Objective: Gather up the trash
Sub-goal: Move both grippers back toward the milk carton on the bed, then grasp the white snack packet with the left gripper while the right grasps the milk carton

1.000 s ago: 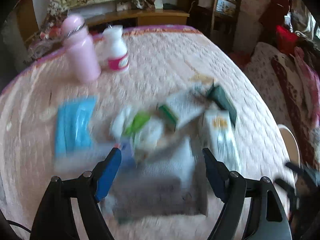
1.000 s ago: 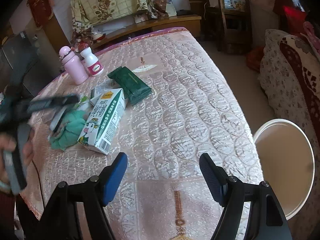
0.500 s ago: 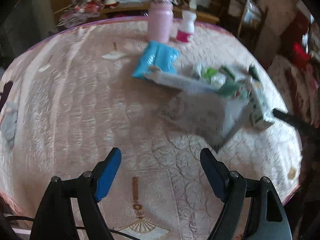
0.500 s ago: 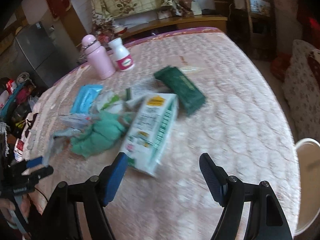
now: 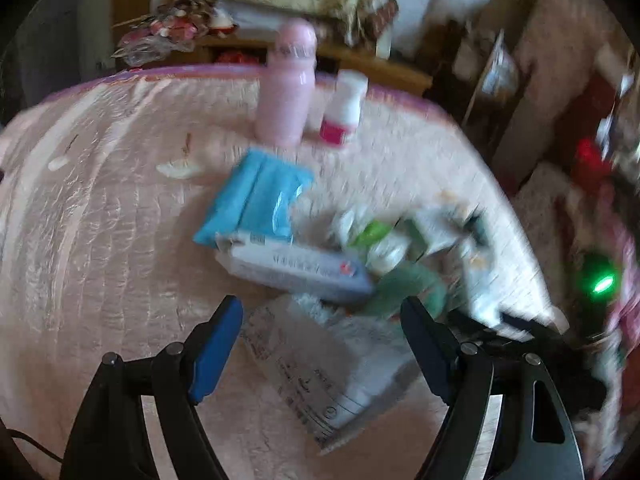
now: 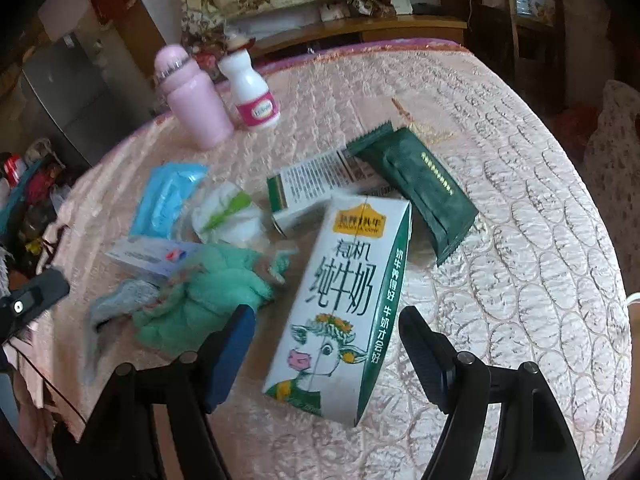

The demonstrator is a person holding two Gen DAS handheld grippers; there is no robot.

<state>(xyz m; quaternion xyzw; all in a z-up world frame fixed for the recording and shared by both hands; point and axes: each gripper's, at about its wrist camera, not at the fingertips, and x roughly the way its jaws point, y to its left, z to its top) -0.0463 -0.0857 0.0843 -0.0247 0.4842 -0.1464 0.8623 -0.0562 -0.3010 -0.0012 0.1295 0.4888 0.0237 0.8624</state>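
A pile of trash lies on the pink quilted table [image 6: 500, 240]. In the right wrist view a white and green milk carton [image 6: 344, 300] lies flat between the fingers of my open right gripper [image 6: 324, 328]. Beside it are a dark green wrapper [image 6: 420, 184], a small green and white box [image 6: 316, 184], a green cloth [image 6: 208, 292] and a blue packet [image 6: 168, 196]. My left gripper [image 5: 320, 324] is open over a grey crumpled wrapper [image 5: 320, 364], just short of a white flat box [image 5: 292, 264] and the blue packet [image 5: 256, 196].
A pink bottle [image 6: 192, 100] and a white bottle with a pink label [image 6: 250, 92] stand at the table's far side. Furniture and chairs stand beyond the table. The white rim of a bin [image 6: 632, 300] shows at the right edge.
The right gripper has moved forward until the milk carton lies between its fingers. The left gripper has swung back towards the pile, over the grey wrapper.
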